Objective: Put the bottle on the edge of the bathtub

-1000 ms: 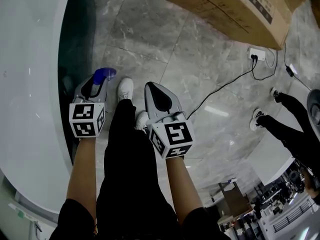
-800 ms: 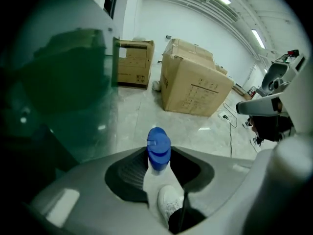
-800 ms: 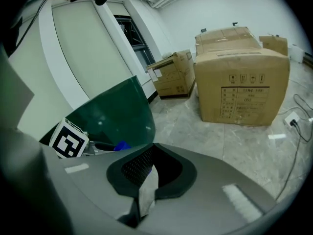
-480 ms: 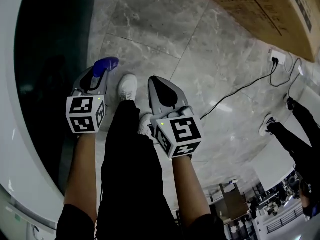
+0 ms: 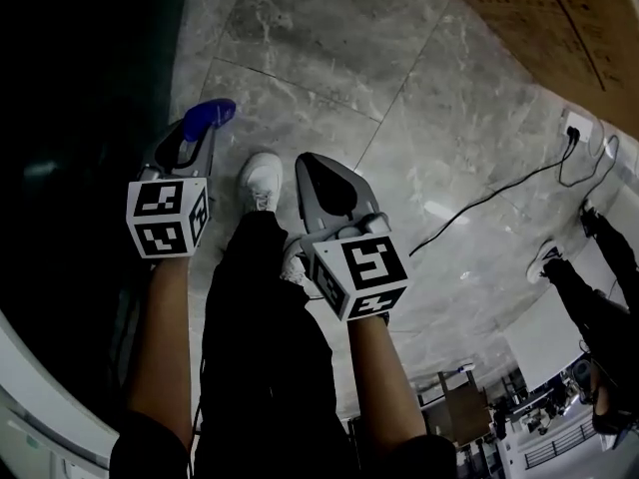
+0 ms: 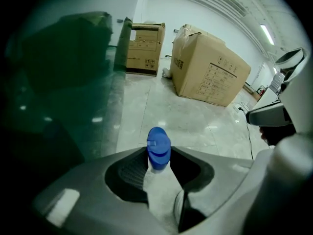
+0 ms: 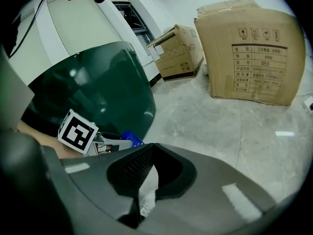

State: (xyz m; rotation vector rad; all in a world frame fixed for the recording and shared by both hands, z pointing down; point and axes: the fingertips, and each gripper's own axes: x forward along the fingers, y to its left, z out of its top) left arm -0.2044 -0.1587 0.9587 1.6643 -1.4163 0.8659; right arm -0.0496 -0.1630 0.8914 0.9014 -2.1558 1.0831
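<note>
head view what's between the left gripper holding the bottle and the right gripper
In the head view, the person's leg in black trousers and a white shoe lie between the left gripper, holding the bottle, and right gripper.

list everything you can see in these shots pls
plastic bottle with a blue cap: one, whitish body, clamped in the left claw
bathtub: one, glossy dark green wall, on the person's left
marble tile floor: grey, underfoot
cardboard boxes: at least two, brown, on the floor ahead
power strip: one, white, floor at right
cable: one, black, running from the strip
another person's legs: black trousers, far right
own shoes: two, white, below the claws
left claw: grey, shut on the bottle
right claw: grey, shut, empty
</note>
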